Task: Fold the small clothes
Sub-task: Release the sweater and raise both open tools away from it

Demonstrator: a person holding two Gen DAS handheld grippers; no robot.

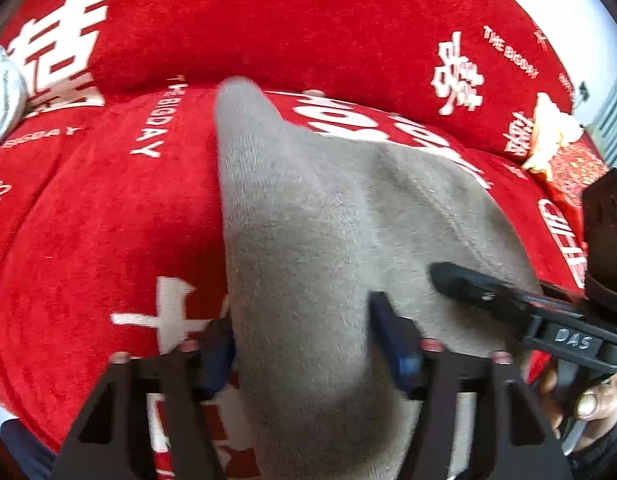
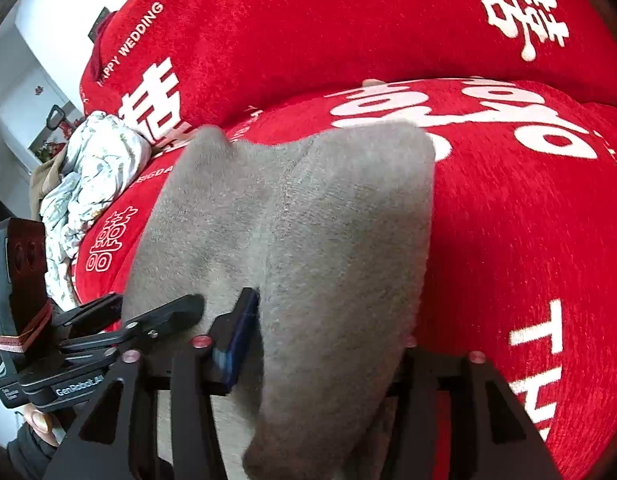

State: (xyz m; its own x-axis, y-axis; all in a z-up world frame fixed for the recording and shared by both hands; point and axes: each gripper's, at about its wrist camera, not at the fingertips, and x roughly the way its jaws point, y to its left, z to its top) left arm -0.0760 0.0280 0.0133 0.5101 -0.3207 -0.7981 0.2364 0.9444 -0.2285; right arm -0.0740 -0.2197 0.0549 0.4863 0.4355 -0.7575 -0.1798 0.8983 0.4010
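Observation:
A small grey fleece garment (image 1: 308, 232) lies on the red sofa cover, its two legs pointing away from me. In the left wrist view my left gripper (image 1: 304, 332) has its blue-padded fingers (image 1: 392, 340) on either side of a thick fold of the grey cloth. The right gripper's black finger (image 1: 468, 284) rests on the cloth at the right. In the right wrist view the garment (image 2: 308, 220) fills the middle. My right gripper (image 2: 328, 340) straddles a fold of it, and only the left blue pad (image 2: 240, 332) shows. The left gripper (image 2: 164, 312) reaches in from the left.
The red cover (image 1: 108, 220) with white lettering spreads over the seat and the back cushions (image 1: 268, 20). A crumpled white floral cloth (image 2: 88, 184) lies at the seat's left end. A red and yellow packet (image 1: 556, 148) lies at the right end.

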